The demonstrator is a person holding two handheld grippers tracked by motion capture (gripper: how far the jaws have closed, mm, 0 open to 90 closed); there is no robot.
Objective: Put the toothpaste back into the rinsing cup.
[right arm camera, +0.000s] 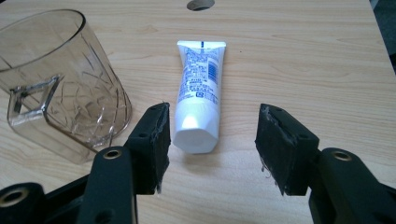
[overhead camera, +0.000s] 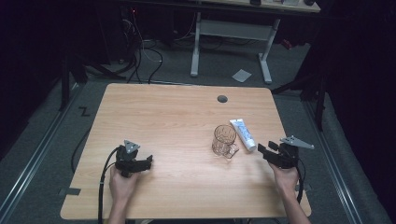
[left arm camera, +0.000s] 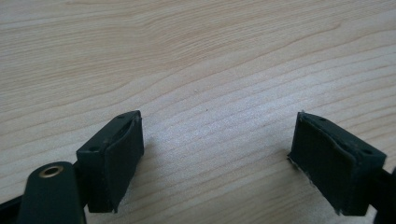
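Toothpaste tube (right arm camera: pixel 198 100) lies flat on the wood table (overhead camera: pixel 163 112), cap end between your right gripper (right arm camera: pixel 210 140) jaws, which stand apart w/o touching it. Clear glass mug (overhead camera: pixel 224 140) stands just beside the tube, at its 9 o'clock. Your left gripper (left arm camera: pixel 217 158) rests w/ jaws wide, nothing between.

Table (overhead camera: pixel 163 116): mug (overhead camera: pixel 224 140) right of centre; tube (overhead camera: pixel 243 134) lying just right of mug; cable hole (overhead camera: pixel 222 99) behind both.
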